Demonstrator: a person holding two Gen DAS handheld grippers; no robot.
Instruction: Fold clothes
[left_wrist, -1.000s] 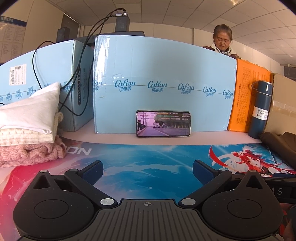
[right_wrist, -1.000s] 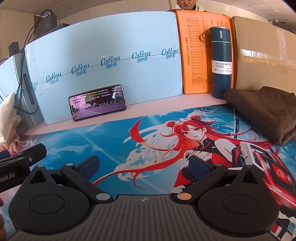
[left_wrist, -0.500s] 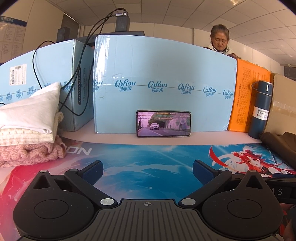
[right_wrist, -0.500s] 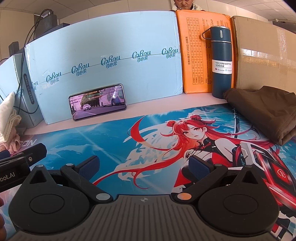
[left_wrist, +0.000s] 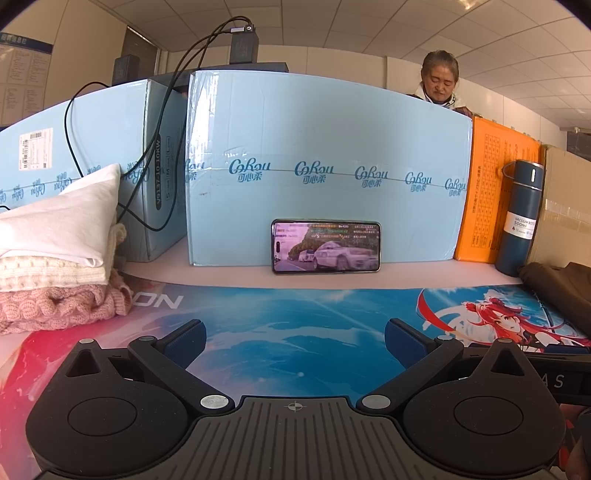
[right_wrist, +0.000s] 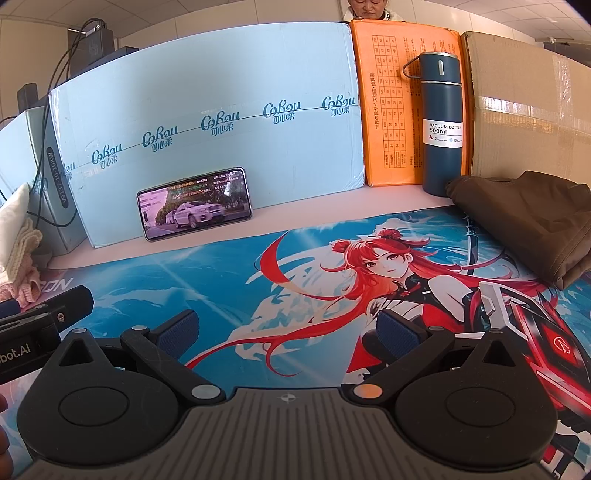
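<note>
Both claws are spread wide and nothing is held: the left claw (left_wrist: 294, 338) and the right claw (right_wrist: 289, 329) are kept low over the mat (right_wrist: 236, 280). The brown cloth (right_wrist: 532, 225) is seen at the right edge of the surface, still to be folded, and a stack (left_wrist: 55, 258) of folded clothes is seen at the far left. Trouble can be made when the brown cloth is pulled in. The bottle (right_wrist: 442, 122) is stood just beside it and could be knocked over by a dragged edge. The phone (right_wrist: 195, 205) is leaned on the box (right_wrist: 207, 122) and could be tipped by a wide swing. If only a thin bit is pinched, the cloth may slip out.
</note>
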